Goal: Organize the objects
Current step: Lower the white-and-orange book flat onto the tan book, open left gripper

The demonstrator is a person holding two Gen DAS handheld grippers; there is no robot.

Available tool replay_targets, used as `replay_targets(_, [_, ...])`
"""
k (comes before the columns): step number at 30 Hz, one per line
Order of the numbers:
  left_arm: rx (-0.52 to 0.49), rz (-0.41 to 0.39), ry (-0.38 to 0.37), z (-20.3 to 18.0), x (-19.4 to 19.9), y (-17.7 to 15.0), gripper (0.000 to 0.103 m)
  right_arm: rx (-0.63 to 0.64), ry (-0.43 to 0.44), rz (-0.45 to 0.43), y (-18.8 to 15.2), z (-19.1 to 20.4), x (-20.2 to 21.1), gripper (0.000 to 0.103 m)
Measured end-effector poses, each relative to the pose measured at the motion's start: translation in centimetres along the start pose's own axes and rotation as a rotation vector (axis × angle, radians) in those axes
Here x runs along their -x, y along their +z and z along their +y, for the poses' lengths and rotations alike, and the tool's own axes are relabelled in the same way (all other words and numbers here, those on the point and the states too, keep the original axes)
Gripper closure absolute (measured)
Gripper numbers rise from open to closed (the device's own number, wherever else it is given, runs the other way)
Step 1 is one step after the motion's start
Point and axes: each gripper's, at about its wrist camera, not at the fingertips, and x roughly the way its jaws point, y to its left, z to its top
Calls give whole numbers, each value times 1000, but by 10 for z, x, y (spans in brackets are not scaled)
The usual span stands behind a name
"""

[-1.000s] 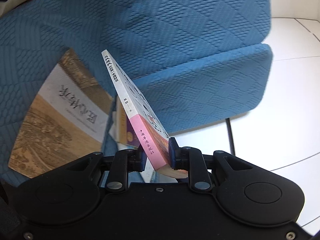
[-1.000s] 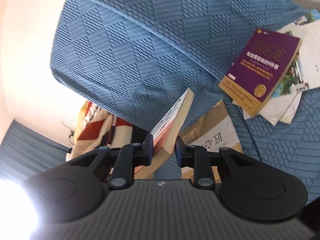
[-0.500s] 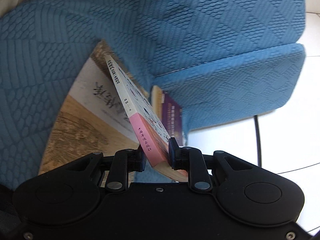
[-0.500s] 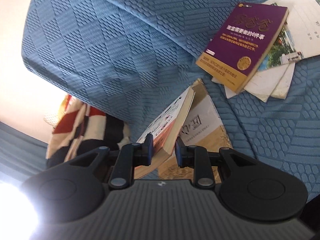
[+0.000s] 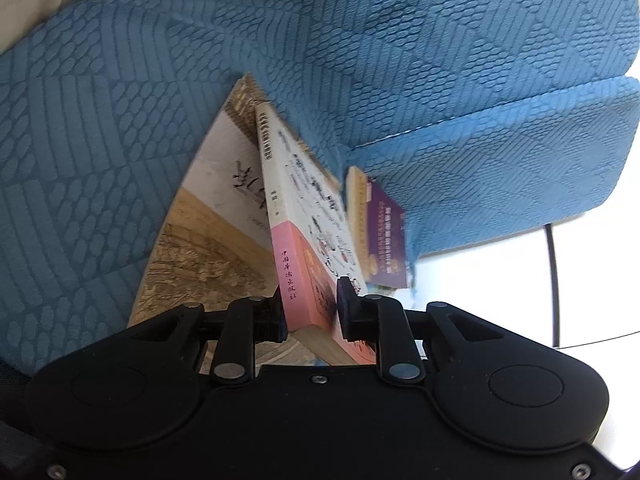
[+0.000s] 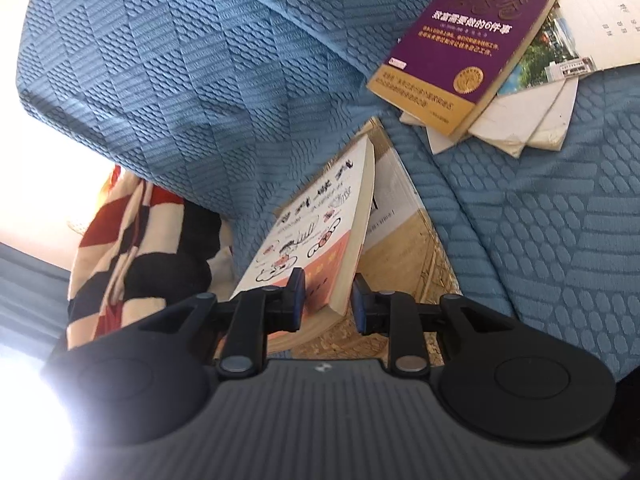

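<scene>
Placing step: left gripper (image 5: 310, 306) pinches white-pink book (image 5: 296, 208) over tan book (image 5: 208, 248), right gripper (image 6: 328, 298) jaws opening round it w/ a gap at one pad, purple book (image 6: 460, 40) at 1 o'clock; next probably lay flat, release.

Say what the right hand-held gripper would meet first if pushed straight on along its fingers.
The right hand-held gripper, jaws opening around the white-and-pink book, points down toward the large tan-and-white book lying on the blue sofa; probably it meets that book first, though depth is unclear.

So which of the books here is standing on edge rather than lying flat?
The white-and-pink book, between both grippers' jaws, above the tan book. The purple book lies flat on loose booklets farther along the sofa.
</scene>
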Motion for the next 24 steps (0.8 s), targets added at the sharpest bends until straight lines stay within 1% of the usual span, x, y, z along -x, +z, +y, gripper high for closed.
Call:
replay_targets(5, [-42,17,99,-2,-8,-5,75,31,-64,29,-6,-2,-7,71])
replay_targets(6, [-54,22,122,-3,-10,-6,73,37,-78,34,-8,-2,-8,71])
replay_targets(9, [-75,31,177,-3,-14,-10,70,47,-106,55,-11,-7,-13,71])
replay_targets(11, [-73,39,205,-2,-16,-12,65,60,-142,72,-14,-9,-17,72])
replay_targets(12, [-79,35,223,-2,-16,-13,60,73,-161,84,-16,-10,-19,72])
replay_targets(13, [-87,29,244,-2,-15,-13,56,75,-168,97,-17,-10,-21,73])
replay_targets(15, [-93,23,258,-2,-14,-15,54,73,-177,115,-19,-11,-23,73])
replay_targets(17, [-91,20,263,-3,-11,-16,45,75,-180,122,-19,-11,-22,73])
replay_targets(18, [-94,15,266,-4,-9,-17,37,79,-180,121,-19,-10,-20,73])
replay_targets(19, [-100,11,273,-5,-8,-19,33,82,-180,121,-19,-9,-19,72])
replay_targets(24, [-145,-3,347,-20,-2,-27,30,109,-173,119,-18,-4,-3,72])
